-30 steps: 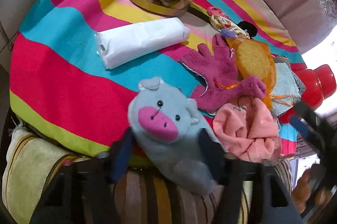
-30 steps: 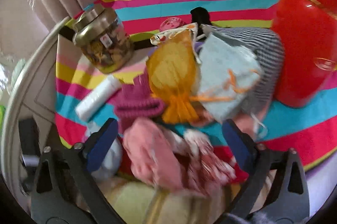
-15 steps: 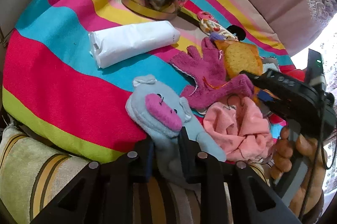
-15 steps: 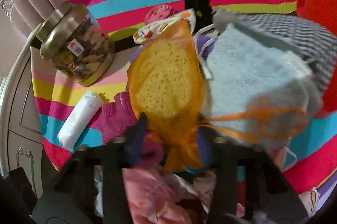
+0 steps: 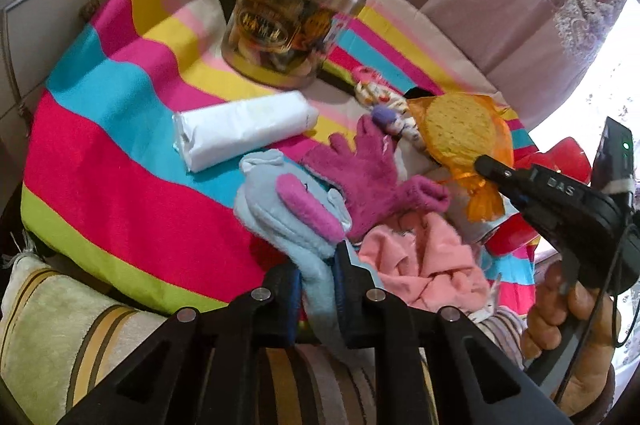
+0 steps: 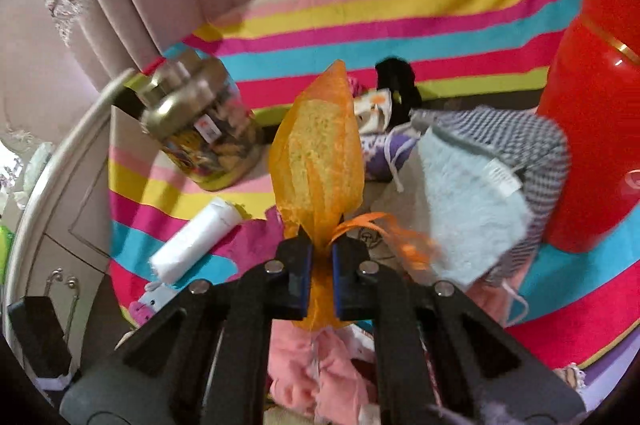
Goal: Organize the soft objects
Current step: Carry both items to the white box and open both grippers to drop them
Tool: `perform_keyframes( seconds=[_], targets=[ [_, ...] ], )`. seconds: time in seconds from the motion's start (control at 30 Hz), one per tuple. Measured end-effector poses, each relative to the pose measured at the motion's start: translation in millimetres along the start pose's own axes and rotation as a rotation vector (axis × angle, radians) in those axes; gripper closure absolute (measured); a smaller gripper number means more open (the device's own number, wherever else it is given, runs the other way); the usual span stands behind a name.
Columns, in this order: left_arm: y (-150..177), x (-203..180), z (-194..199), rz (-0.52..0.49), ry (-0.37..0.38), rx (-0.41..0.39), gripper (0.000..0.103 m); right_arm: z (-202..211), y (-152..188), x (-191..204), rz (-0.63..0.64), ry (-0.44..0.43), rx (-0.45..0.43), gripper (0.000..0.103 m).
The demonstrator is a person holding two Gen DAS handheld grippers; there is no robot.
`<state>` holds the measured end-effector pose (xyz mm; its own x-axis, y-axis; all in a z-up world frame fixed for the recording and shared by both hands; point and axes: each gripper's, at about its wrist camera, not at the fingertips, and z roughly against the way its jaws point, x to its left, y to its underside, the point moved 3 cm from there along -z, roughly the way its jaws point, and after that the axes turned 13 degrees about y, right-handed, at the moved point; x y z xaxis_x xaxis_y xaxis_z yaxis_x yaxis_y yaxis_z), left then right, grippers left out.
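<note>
My left gripper (image 5: pixel 318 281) is shut on the tail end of a light blue plush pig (image 5: pixel 288 205) with a pink snout, at the near edge of the striped cloth (image 5: pixel 104 161). My right gripper (image 6: pixel 321 265) is shut on the tied neck of an orange mesh bag holding a yellow sponge (image 6: pixel 320 153), lifted above the pile; the bag also shows in the left wrist view (image 5: pixel 460 129). A magenta glove (image 5: pixel 368 169) and a pink cloth (image 5: pixel 428 265) lie beside the pig. A pale blue fuzzy cloth (image 6: pixel 468 201) rests on a checked fabric (image 6: pixel 532 141).
A glass jar with a gold lid (image 5: pixel 292 21) stands at the back. A white wrapped roll (image 5: pixel 244 129) lies left of the pile. A red plastic container (image 6: pixel 596 97) stands at the right. A striped cushion (image 5: pixel 60 337) is below the cloth's near edge. Curtains hang behind.
Both grippers closed from open: the left on the plush pig, the right on the orange mesh bag. The bag has been lifted upright and the pig pulled toward the near edge.
</note>
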<state>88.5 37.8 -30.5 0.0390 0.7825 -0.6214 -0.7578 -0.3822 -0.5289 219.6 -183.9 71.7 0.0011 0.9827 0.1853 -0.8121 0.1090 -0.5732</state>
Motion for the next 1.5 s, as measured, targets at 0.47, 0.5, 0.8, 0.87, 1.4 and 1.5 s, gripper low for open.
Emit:
perform_keyframes(
  seconds=[0.47,0.5,0.8,0.87,1.4,1.5],
  targets=[
    [-5,-52,36,-0.095,0.076,-0.094,0.089,111,38,-127,-0.164,0.045,-0.042,0.093],
    [-3,-58,37,-0.103,0.089,-0.089,0.089,115,42,-140,-0.18,0.059,-0.037,0.093],
    [22,-158,7,-0.226,0.235,0.017,0.089,137,100,-263,-0.334,0.206,0.064,0.093],
    [34,-186,-9,-0.265,0.271,0.066,0.089,136,116,-292,-0.374,0.234,0.101,0.093],
    [137,-329,-119,-0.426,0.402,0.419,0.089,86,182,-432,-0.428,0.42,0.324,0.072],
    [151,-346,-132,-0.448,0.409,0.453,0.089,91,181,-445,-0.421,0.473,0.318,0.034]
  ],
)
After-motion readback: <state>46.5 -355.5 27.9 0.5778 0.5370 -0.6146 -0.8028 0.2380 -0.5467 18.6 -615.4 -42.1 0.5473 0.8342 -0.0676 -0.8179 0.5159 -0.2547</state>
